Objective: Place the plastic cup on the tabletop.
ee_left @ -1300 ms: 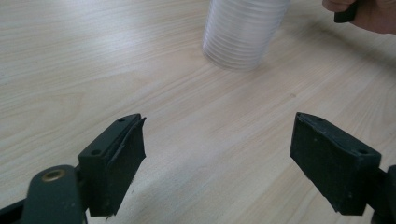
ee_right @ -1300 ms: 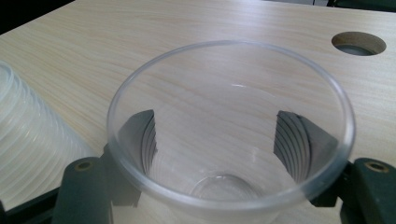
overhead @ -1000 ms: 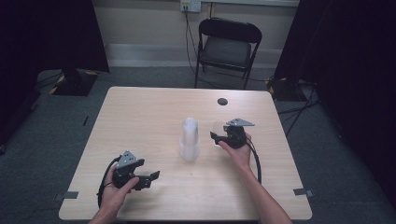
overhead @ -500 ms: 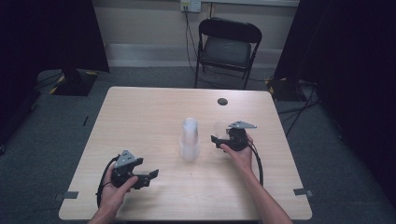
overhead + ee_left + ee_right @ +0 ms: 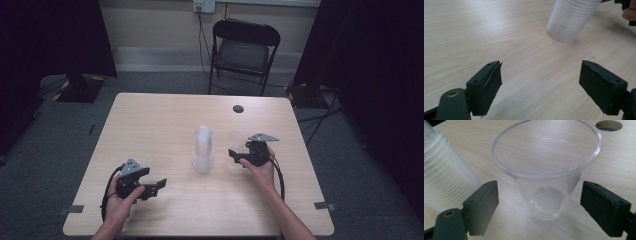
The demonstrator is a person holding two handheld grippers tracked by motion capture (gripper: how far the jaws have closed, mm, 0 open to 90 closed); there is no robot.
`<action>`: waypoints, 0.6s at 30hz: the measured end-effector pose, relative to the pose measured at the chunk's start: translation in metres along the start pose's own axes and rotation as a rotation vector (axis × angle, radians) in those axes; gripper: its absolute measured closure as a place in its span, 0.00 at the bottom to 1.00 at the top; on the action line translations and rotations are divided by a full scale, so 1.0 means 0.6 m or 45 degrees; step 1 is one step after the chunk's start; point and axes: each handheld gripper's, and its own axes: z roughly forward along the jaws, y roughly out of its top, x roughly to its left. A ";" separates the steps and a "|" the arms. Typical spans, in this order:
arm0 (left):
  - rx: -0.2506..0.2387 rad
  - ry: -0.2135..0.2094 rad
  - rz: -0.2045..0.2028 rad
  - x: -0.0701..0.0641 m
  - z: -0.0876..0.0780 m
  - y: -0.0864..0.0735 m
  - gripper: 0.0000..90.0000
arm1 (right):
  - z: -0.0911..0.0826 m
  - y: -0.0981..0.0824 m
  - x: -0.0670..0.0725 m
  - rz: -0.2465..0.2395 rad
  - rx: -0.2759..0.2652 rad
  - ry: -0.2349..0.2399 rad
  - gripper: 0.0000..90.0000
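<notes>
A tall stack of clear plastic cups [image 5: 202,149] stands mouth-down at the middle of the wooden table [image 5: 150,125]. Just right of it, a single clear cup [image 5: 237,140] stands upright. My right gripper [image 5: 234,153] reaches to it from the right. In the right gripper view the cup [image 5: 546,177] sits between the wide jaws of my right gripper [image 5: 540,195], whose jaws have just been opening; the pads stand clear of its wall. My left gripper [image 5: 159,184] rests low at the front left, open and with nothing in it [image 5: 540,85], facing the stack [image 5: 571,20].
A round cable hole [image 5: 238,108] is cut in the table's far right part [image 5: 609,125]. A black folding chair [image 5: 245,50] stands behind the table. Bare tabletop stretches left of the stack and along the front edge.
The right gripper's jaws have spread apart around the single cup, which now stands free on the table. The left hand has stayed put.
</notes>
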 end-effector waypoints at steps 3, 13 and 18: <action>0.012 -0.002 -0.004 0.002 -0.002 0.002 0.20 | -0.009 -0.003 0.001 -0.003 0.007 0.002 0.17; 0.010 0.001 -0.005 0.006 -0.006 0.003 0.20 | -0.045 0.000 -0.005 0.022 -0.011 0.016 0.17; 0.008 0.015 -0.006 0.009 -0.007 0.003 0.20 | -0.072 -0.006 -0.002 0.006 -0.016 0.022 0.18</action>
